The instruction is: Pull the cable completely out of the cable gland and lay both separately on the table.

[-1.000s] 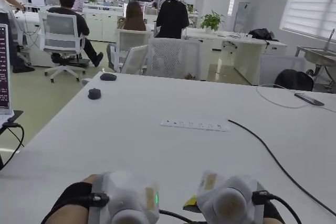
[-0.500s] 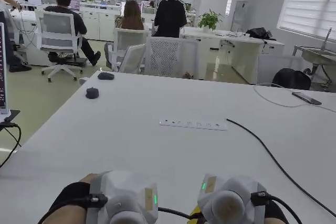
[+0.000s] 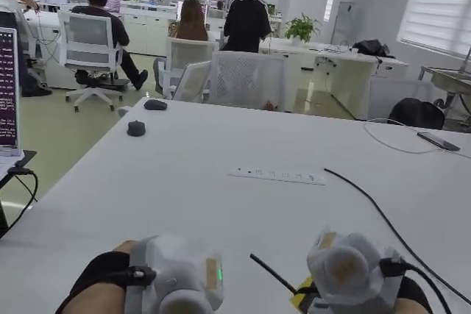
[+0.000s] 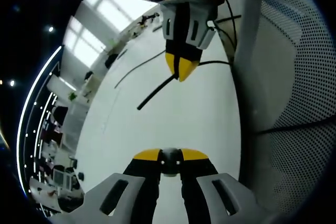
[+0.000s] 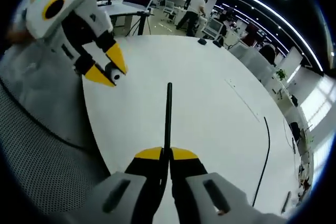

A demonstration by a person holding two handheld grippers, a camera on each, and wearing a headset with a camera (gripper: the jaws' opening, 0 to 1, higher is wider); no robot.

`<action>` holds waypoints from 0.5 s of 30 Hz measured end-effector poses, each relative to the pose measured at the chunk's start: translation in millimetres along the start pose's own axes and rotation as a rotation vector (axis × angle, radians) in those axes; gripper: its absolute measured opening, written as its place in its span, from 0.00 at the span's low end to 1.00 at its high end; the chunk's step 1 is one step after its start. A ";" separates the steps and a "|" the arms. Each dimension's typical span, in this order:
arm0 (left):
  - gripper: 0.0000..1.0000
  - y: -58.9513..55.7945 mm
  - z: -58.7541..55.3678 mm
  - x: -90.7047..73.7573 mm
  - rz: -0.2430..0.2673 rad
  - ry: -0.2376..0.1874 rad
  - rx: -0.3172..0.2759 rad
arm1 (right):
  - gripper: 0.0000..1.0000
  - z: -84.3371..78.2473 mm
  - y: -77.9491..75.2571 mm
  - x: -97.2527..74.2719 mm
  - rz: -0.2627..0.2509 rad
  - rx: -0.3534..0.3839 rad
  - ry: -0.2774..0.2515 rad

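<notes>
We've got the left tongs (image 4: 169,157) pinched on the cable gland (image 4: 169,162), a small grey round pc sitting btw the yellow tips. In the right gripper view the gland shows at upper left, well clear of the cable. The right tongs (image 5: 168,156) are pressed together on the cable (image 5: 168,111), thin & black, w/ its free end poking straight fwd past the tips over the white desk (image 5: 210,108). Cable & gland are apart, no contact, each held in its own tongs near the desk's front edge. Farther back on the desk we see a white power strip (image 3: 276,175), a second black lead (image 3: 390,229) & two dark mice (image 3: 136,129).
</notes>
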State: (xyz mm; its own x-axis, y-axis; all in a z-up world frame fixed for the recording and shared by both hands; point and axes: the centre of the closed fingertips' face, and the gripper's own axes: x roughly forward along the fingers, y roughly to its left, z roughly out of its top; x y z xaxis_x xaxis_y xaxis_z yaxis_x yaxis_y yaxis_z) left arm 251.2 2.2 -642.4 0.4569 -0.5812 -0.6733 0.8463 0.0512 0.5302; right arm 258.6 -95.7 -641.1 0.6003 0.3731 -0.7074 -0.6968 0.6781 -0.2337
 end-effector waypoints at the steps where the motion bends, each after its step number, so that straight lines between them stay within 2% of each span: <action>1: 0.14 -1.5 -0.1 0.5 -0.007 -0.003 -0.011 | 0.03 13.4 -13.6 -2.3 -0.025 -0.025 -0.034; 3: 0.14 -5.4 -0.8 1.6 -0.023 0.001 -0.004 | 0.03 27.2 -30.8 -4.7 -0.047 -0.057 -0.040; 5: 0.14 -7.8 0.2 2.4 -0.033 0.002 0.000 | 0.03 52.0 -52.4 -5.2 -0.063 -0.069 -0.084; 8: 0.14 -10.1 0.4 3.3 -0.045 0.000 -0.005 | 0.03 97.1 -83.7 2.2 -0.047 0.007 -0.217; 9: 0.14 -10.7 -0.2 3.2 -0.049 0.003 -0.006 | 0.03 101.6 -91.9 5.3 -0.047 0.011 -0.209; 11: 0.14 -11.9 -1.9 3.5 -0.054 0.007 -0.010 | 0.03 120.4 -117.2 13.1 -0.087 -0.011 -0.250; 14: 0.14 -14.8 -4.5 3.9 -0.069 0.012 -0.028 | 0.04 135.6 -144.0 27.0 -0.104 0.039 -0.290; 15: 0.14 -15.6 -5.2 4.2 -0.073 0.014 -0.034 | 0.04 140.8 -163.5 36.8 -0.125 0.060 -0.297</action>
State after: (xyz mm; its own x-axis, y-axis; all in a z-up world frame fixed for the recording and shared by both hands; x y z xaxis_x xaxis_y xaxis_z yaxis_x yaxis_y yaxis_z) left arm 241.3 3.2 -656.1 0.3968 -0.5731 -0.7170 0.8864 0.0362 0.4616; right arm 449.8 -103.6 -535.0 0.7744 0.4467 -0.4481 -0.5912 0.7631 -0.2610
